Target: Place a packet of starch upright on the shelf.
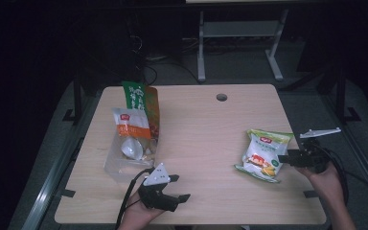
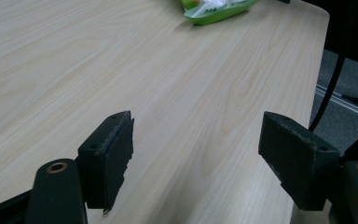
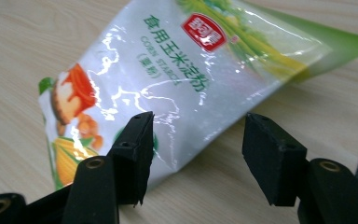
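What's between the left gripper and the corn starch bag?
Nothing: bare wood tabletop runs from the left gripper to the corn starch bag, as the left gripper view shows; the high view agrees.

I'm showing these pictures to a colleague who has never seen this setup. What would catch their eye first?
Probably the glossy white-and-green corn starch bag, lying flat near the right edge of the pale wooden table, with the open right gripper at its edge. Next, the pile of orange, green and clear food packets at the table's left. The left gripper hangs open over bare wood near the front edge.
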`<state>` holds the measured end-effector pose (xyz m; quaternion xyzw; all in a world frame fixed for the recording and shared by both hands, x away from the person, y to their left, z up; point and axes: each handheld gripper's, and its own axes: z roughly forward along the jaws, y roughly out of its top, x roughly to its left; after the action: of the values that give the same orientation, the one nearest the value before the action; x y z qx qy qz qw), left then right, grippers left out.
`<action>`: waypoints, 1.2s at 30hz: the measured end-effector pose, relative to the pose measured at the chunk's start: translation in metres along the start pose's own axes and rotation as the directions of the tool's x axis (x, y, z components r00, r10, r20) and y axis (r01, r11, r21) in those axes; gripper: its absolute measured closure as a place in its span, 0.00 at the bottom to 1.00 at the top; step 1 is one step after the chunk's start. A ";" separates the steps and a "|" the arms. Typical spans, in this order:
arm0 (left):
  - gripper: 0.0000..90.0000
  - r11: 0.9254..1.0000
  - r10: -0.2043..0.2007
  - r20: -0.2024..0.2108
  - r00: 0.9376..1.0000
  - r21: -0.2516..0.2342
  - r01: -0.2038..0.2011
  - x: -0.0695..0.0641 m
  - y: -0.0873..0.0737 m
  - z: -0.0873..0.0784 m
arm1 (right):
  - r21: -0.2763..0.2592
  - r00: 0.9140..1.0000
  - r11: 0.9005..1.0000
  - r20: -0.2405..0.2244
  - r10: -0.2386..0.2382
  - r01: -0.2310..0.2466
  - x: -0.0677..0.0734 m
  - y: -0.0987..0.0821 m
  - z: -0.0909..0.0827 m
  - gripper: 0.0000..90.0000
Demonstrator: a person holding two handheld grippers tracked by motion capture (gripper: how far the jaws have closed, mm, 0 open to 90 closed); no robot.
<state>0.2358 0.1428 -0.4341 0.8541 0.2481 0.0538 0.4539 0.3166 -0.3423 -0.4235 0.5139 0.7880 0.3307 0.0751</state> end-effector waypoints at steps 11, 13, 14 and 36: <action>0.29 1.000 -0.002 0.001 1.000 -0.003 0.002 0.000 0.000 0.001 | 0.008 0.998 0.998 -0.036 0.059 -0.059 -0.014 -0.001 0.017 0.42; 0.29 1.000 -0.001 0.000 1.000 -0.003 0.001 0.000 0.000 0.001 | -0.002 0.995 0.997 -0.070 0.076 -0.077 -0.017 -0.001 0.021 0.44; 0.29 1.000 -0.005 0.001 1.000 -0.003 0.005 0.000 0.000 0.001 | -0.002 0.995 0.997 -0.070 0.076 -0.077 -0.017 -0.001 0.021 0.44; 0.29 1.000 -0.019 0.025 1.000 -0.002 0.019 0.001 0.008 0.007 | -0.031 0.987 0.999 -0.161 0.025 -0.030 0.011 0.008 0.021 0.98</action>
<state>0.2420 0.1349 -0.4321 0.8519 0.2503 0.0392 0.4583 0.3270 -0.3214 -0.4328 0.4951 0.7786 0.3853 0.0154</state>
